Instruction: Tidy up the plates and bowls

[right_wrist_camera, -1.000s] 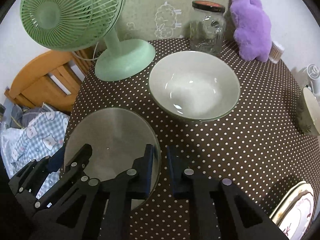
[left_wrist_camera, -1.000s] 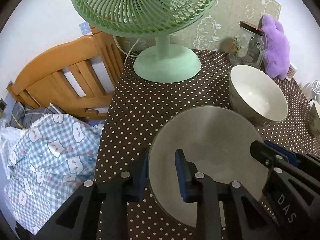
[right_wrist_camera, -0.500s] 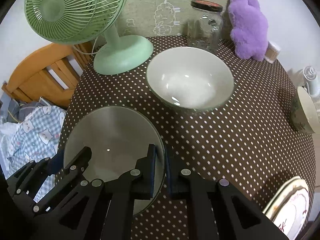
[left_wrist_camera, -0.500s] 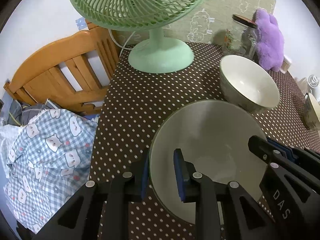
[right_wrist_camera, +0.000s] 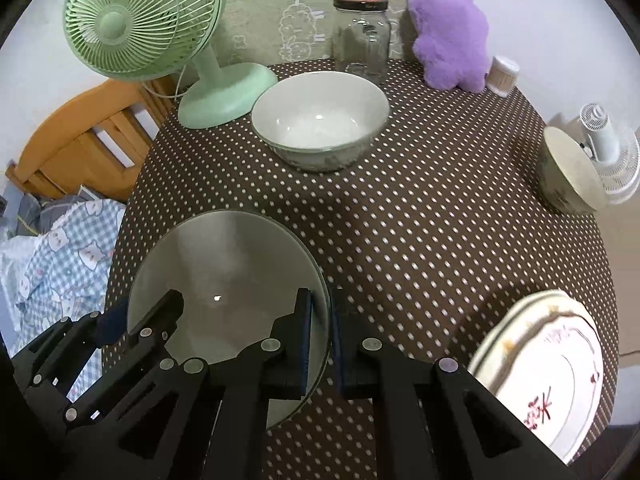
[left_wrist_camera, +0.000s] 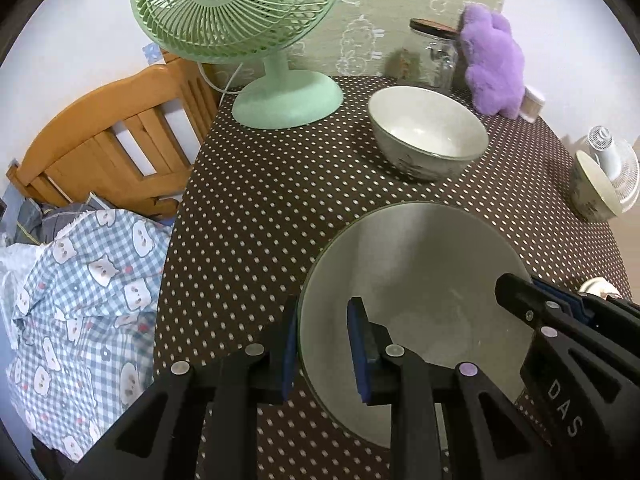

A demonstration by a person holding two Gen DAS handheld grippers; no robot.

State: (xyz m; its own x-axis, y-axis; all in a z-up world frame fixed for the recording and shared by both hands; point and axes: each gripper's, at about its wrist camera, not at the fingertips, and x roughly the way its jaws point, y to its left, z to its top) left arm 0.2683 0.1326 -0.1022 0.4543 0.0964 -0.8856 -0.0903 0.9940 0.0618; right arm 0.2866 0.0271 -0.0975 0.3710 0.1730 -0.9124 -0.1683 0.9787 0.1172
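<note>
Both grippers hold one large pale green bowl (left_wrist_camera: 424, 272) above the dotted tablecloth. My left gripper (left_wrist_camera: 324, 344) is shut on its left rim. My right gripper (right_wrist_camera: 322, 332) is shut on its right rim; the bowl (right_wrist_camera: 224, 264) fills the lower left of the right wrist view. The right gripper also shows in the left wrist view (left_wrist_camera: 536, 300). A second large bowl (right_wrist_camera: 320, 116) stands upright at mid-table, also in the left wrist view (left_wrist_camera: 428, 132). A smaller bowl (right_wrist_camera: 568, 176) sits at the right edge. A patterned plate (right_wrist_camera: 548, 376) lies at the front right.
A green desk fan (right_wrist_camera: 160, 40), a glass jar (right_wrist_camera: 362, 36), a purple plush toy (right_wrist_camera: 450, 28) and a cotton-swab tub (right_wrist_camera: 502, 76) line the table's back. A wooden chair (left_wrist_camera: 112, 140) and checked cloth (left_wrist_camera: 84, 296) lie left of the table. A white fan (right_wrist_camera: 604, 148) stands beyond the right edge.
Both grippers have risen and drawn back with the large bowl between them. More of the table shows now, including the small bowl and the plate at the right.
</note>
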